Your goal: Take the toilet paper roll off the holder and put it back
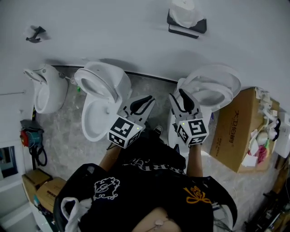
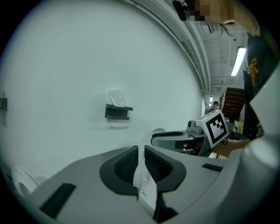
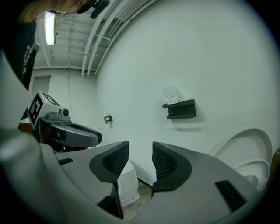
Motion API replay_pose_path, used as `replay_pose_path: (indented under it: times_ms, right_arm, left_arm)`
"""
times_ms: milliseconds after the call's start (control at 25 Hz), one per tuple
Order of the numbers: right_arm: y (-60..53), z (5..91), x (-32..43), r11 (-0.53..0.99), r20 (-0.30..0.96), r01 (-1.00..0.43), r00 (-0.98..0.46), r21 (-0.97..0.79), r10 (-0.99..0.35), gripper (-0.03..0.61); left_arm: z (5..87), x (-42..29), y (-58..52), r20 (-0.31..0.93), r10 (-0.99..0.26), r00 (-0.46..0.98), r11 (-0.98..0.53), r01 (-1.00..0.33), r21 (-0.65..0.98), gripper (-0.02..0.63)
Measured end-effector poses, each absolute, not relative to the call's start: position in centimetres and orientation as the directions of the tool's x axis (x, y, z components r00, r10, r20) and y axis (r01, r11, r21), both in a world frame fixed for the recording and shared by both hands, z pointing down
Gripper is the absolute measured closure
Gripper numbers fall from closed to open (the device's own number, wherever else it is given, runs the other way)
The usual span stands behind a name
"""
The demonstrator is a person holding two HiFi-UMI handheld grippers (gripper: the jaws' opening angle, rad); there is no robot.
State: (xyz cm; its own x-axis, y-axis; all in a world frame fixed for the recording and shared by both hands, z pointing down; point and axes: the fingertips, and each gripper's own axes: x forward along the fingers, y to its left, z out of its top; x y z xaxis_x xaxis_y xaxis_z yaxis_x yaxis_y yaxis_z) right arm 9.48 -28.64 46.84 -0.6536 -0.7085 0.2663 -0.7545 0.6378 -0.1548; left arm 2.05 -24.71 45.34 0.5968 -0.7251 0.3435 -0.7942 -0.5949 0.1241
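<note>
Room: plain white wall [image 1: 113, 27], grey stone floor [image 1: 68, 131]. No desk in sight. Three white toilets stand along the foot of the wall: one far left [image 1: 47, 90], one in the middle [image 1: 102, 90] with its lid up, one on the right [image 1: 213, 86]. An open cardboard box [image 1: 235, 131] sits just beside the right toilet. A small dark hook [image 1: 34, 34] is on the wall, upper left.

The toilet paper roll [image 1: 183, 11] sits on the dark holder [image 1: 186, 28], high on the wall and well apart from both grippers.

Left gripper [image 2: 141, 151]: fingers [image 2: 127, 164] drawn close, with a thin slit between. White shows in the slit; I can't tell whether it is pinched or is the toilet behind.

Right gripper [image 3: 140, 148]: fingers [image 3: 114, 159] released and apart, with only toilet and floor seen between them.
</note>
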Motion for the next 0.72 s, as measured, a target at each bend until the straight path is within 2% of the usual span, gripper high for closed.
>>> replay_pose_path:
  times_ms: [280, 720]
  right_arm:
    - [-26.5, 47.8, 8.5, 0.673, 0.267, -0.719, -0.692, -0.176, -0.670, 0.477]
    - [-21.5, 46.0, 4.7, 0.731, 0.212, -0.665, -0.744, -0.153, -0.633, 0.495]
  left_arm:
    - [45.4, 1.0, -23.0, 0.357, -0.757, 0.547, -0.548, -0.829, 0.108, 0.565]
    - [43.5, -2.1, -17.0, 0.316, -0.804, 0.504, -0.513, -0.856, 0.058, 0.565]
